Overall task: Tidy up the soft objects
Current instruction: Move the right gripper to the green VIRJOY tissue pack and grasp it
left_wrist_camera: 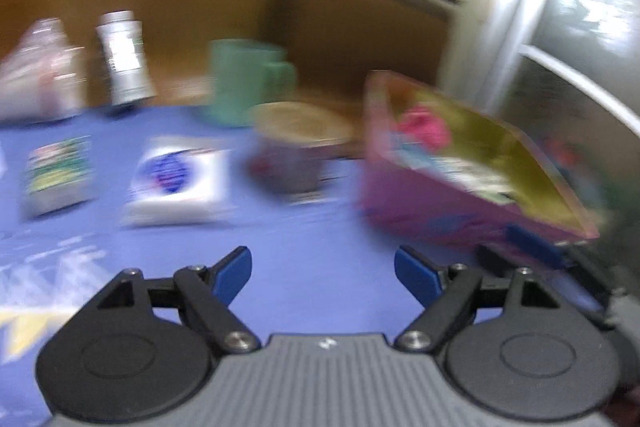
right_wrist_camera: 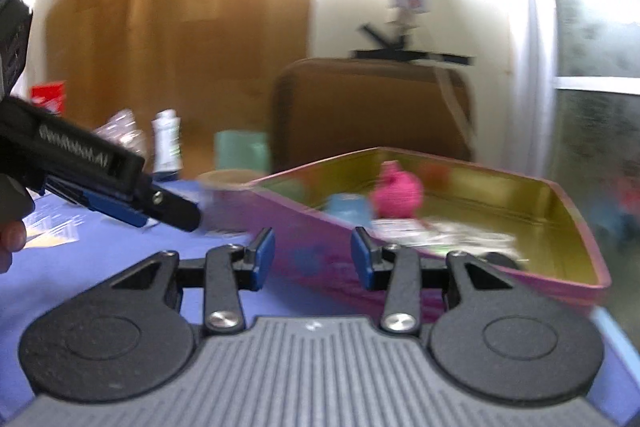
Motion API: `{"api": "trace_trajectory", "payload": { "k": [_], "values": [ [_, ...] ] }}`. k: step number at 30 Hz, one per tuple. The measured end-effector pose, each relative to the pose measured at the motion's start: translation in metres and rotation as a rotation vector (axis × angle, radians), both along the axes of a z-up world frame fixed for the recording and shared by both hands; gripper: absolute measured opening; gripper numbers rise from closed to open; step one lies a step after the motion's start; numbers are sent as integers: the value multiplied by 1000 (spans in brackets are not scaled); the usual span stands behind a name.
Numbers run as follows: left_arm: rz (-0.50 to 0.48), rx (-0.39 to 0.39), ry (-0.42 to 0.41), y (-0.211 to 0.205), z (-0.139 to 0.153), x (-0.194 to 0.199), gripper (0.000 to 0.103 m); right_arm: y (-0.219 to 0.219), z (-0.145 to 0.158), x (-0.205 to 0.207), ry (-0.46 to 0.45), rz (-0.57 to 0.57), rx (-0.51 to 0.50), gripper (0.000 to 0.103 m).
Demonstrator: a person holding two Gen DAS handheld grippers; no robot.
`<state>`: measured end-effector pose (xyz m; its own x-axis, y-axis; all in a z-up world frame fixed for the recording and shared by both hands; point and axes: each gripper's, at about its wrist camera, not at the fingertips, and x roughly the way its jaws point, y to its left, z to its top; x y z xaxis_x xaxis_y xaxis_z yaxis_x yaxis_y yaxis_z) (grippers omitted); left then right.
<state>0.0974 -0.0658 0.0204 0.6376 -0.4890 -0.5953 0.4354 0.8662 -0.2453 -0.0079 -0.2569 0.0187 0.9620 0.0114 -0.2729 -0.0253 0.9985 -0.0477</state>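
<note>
Both views are blurred by motion. A pink tin box [left_wrist_camera: 436, 203] with a gold inside stands on the blue cloth at the right; it holds a pink soft toy [left_wrist_camera: 424, 127] and some packets. In the right wrist view the box [right_wrist_camera: 560, 279] lies just ahead, with the pink toy [right_wrist_camera: 396, 195] and a blue soft piece [right_wrist_camera: 348, 207] inside. Two soft packets lie on the cloth, a white-blue one [left_wrist_camera: 176, 183] and a green one [left_wrist_camera: 56, 175]. My left gripper [left_wrist_camera: 323, 275] is open and empty above the cloth. My right gripper [right_wrist_camera: 313, 259] is open and empty, before the box wall.
A green mug [left_wrist_camera: 244, 83], a round tub [left_wrist_camera: 296, 155], a white bottle [left_wrist_camera: 124, 59] and a clear bag [left_wrist_camera: 40, 75] stand at the back of the table. A brown chair [right_wrist_camera: 372, 111] stands behind. The left gripper's body [right_wrist_camera: 100, 183] shows at the left of the right wrist view.
</note>
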Motion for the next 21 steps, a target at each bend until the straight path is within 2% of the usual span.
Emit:
{"api": "trace_trajectory", "payload": {
  "k": [5, 8, 9, 12, 15, 18, 21],
  "values": [
    [175, 100, -28, 66, -19, 5, 81, 34, -1, 21, 79, 115, 12, 45],
    [254, 98, -29, 98, -29, 9, 81, 53, -1, 40, 137, 176, 32, 45],
    [268, 84, -52, 108, -32, 9, 82, 60, 0, 49, 156, 194, 37, 45],
    [266, 25, -56, 115, -31, 10, 84, 78, 0, 75, 195, 226, 64, 52],
    [247, 8, -88, 115, -28, 6, 84, 100, 1, 105, 230, 242, 67, 52],
    [247, -27, -123, 118, -27, -1, 85, 124, 10, 133, 227, 272, 49, 52],
    [236, -48, -128, 120, -25, -3, 86, 144, 20, 164, 265, 325, 73, 52]
  ]
}}
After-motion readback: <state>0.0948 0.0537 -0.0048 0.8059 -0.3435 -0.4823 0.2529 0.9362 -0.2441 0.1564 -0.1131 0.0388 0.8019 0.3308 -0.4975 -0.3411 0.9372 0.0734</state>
